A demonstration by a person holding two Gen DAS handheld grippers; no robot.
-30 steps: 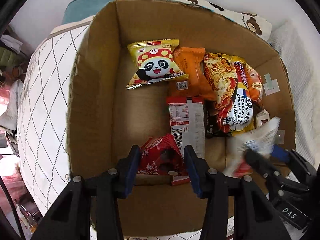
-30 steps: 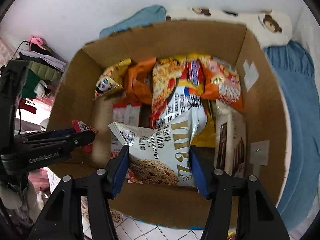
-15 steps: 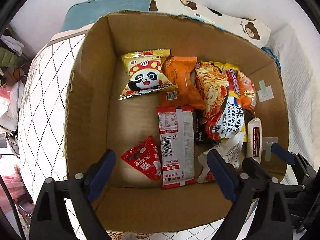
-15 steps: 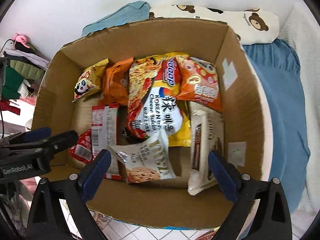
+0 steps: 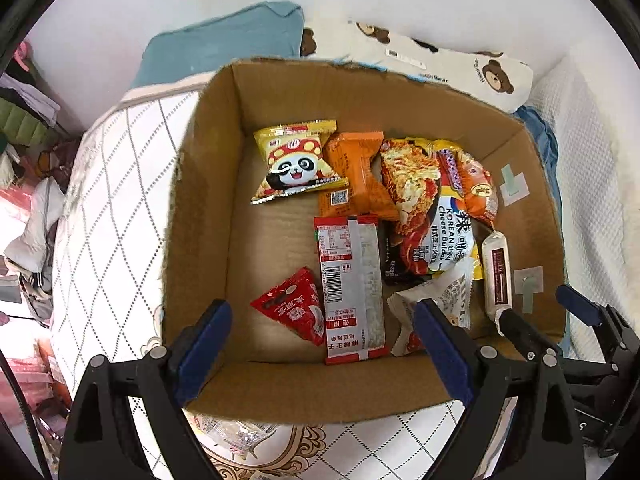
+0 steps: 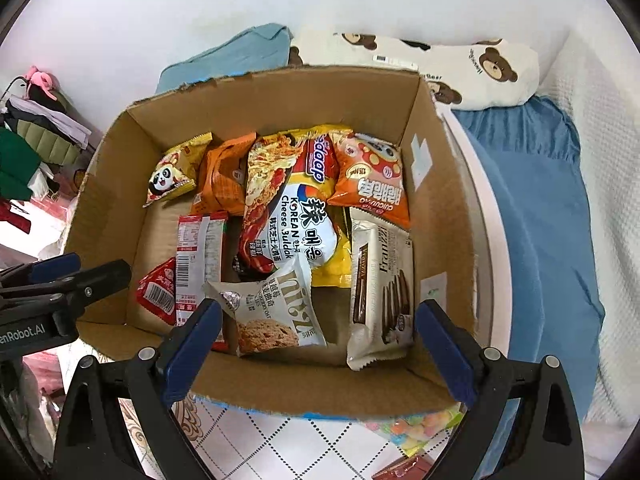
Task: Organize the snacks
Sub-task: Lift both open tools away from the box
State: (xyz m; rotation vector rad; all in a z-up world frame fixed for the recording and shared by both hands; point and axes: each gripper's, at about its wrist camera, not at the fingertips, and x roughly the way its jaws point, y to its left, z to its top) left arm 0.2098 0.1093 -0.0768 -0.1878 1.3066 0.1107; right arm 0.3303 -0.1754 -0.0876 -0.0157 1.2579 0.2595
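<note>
step: drop done, both packs in box (image 6: 436, 152) | L gripper (image 5: 320, 344) jaws wide, empty, over red pack (image 5: 294, 306) | R gripper (image 6: 318, 348) jaws wide, empty, above cookie pack (image 6: 276, 312) | next: prob. fetch candy bag (image 6: 416, 428) on bed, nr box front

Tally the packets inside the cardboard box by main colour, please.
Yellow: 2, panda bag, noodle pack
Orange: 2, plain packet, dotted bag
Red: 2, triangular pouch, long packet
White: 2, cookie bag, biscuit pack
Dark packet, mostly covered: 1
Total: 9
</note>
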